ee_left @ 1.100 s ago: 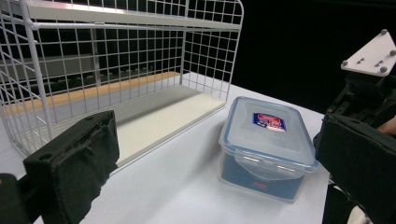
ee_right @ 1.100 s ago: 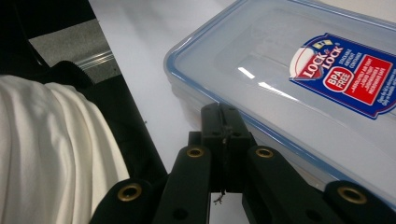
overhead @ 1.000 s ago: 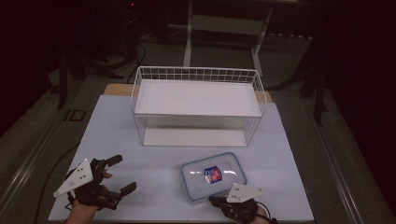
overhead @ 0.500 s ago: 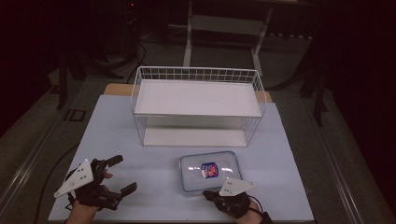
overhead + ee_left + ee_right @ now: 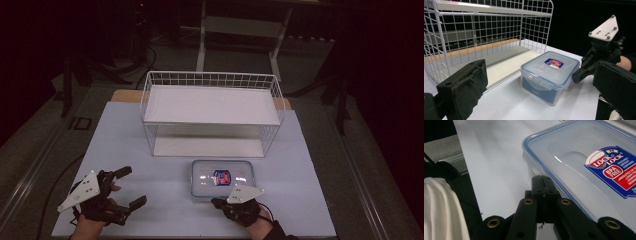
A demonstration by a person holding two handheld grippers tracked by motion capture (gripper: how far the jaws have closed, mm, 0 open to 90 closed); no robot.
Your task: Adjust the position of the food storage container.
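Observation:
A clear plastic container (image 5: 222, 179) with a blue-rimmed lid and a red and blue label lies flat on the white table, just in front of the wire rack. My right gripper (image 5: 217, 202) is shut with nothing between its jaws. Its joined tips (image 5: 544, 181) sit at the near edge of the container (image 5: 586, 167), by the lid's rim. My left gripper (image 5: 132, 186) stands open at the table's near left, well apart from the container (image 5: 549, 72). Its two padded jaws frame the box and the right gripper (image 5: 576, 76) in the left gripper view.
A white wire rack (image 5: 210, 100) with an upper shelf and a lower tray stands at the back middle of the table (image 5: 310, 200). Its mesh side (image 5: 474, 32) is close to my left gripper's far side. Dark floor and stands surround the table.
My right gripper moved left and a little forward, and the container shifted slightly left and toward the rack. The left gripper stayed where it was.

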